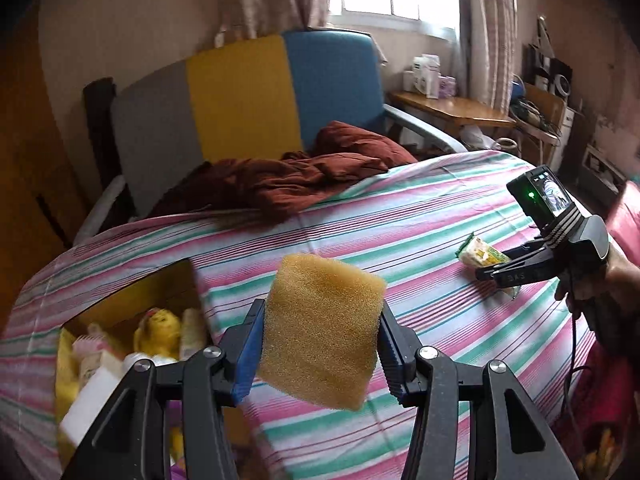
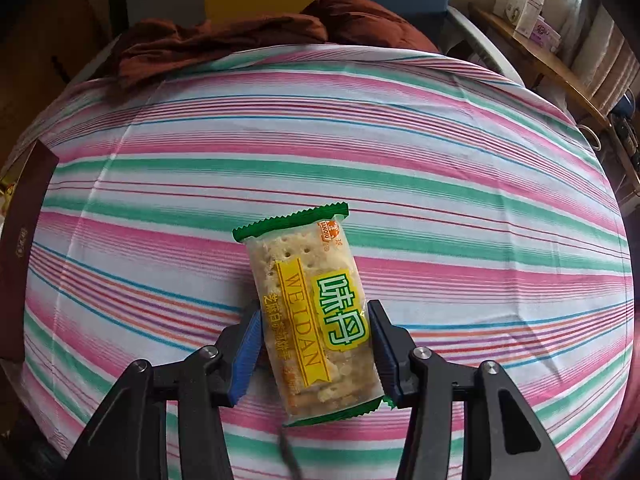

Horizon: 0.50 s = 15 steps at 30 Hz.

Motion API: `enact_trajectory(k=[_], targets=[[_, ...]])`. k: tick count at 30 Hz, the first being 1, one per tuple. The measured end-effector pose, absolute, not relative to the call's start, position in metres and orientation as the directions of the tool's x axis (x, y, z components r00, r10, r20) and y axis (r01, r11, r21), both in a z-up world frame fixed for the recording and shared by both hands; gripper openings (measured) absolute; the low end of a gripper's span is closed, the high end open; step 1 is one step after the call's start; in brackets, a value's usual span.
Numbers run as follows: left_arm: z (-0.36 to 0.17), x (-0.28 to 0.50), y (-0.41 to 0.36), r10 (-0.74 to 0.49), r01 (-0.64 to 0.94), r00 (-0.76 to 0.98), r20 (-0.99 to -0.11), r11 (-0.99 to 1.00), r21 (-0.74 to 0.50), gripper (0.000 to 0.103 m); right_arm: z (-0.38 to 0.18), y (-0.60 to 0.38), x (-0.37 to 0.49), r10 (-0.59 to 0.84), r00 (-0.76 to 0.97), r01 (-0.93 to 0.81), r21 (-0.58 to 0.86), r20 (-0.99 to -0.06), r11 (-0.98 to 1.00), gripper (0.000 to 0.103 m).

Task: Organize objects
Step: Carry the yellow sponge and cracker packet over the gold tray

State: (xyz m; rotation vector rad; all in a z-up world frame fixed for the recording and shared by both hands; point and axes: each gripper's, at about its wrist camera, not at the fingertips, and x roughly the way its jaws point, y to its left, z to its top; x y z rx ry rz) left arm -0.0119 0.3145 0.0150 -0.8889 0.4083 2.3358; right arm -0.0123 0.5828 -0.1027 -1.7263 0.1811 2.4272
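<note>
While both of my hands are working over the bed (image 1: 420, 216), its pink, green and white striped sheet is filling most of both views. At the head of the bed, a panel (image 1: 240, 100) in grey, yellow and blue is standing upright, and a rumpled brown blanket (image 1: 304, 176) is lying just in front of it. Near the left edge of the bed, an open cardboard box (image 1: 132, 304) is sitting on the sheet, holding a yellow soft toy and several pale packets; I cannot tell exactly what the packets are.

My left gripper (image 1: 320, 344) is clenching a tan sponge (image 1: 320, 328), its blue-padded fingers (image 1: 249, 352) pressing on the sponge's two sides. The sponge is hanging clear above the sheet, just to the right of the box, tilted somewhat.

My right gripper (image 2: 316, 344) is grasping a cracker packet (image 2: 312, 312), a clear wrapper with green serrated ends and a yellow band, the fingers (image 2: 382, 344) closing on its long edges near the lower half. From the left wrist view, the same gripper (image 1: 504, 272) is pointing steeply down at the right side of the bed, my hand (image 1: 592, 280) wrapping its handle; the packet (image 1: 480, 254) is showing at the fingertips, close to the sheet. Whether it is touching the sheet I cannot tell.
</note>
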Motion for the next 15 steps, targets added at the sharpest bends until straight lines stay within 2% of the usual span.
enact_trajectory(k=[15], targets=[[0.014,-0.013,0.238,0.350,-0.510,-0.659,-0.665,-0.859,0.053,0.053,-0.074,0.464,-0.023,-0.052,-0.398,-0.063,0.083,-0.916,-0.995,0.051]])
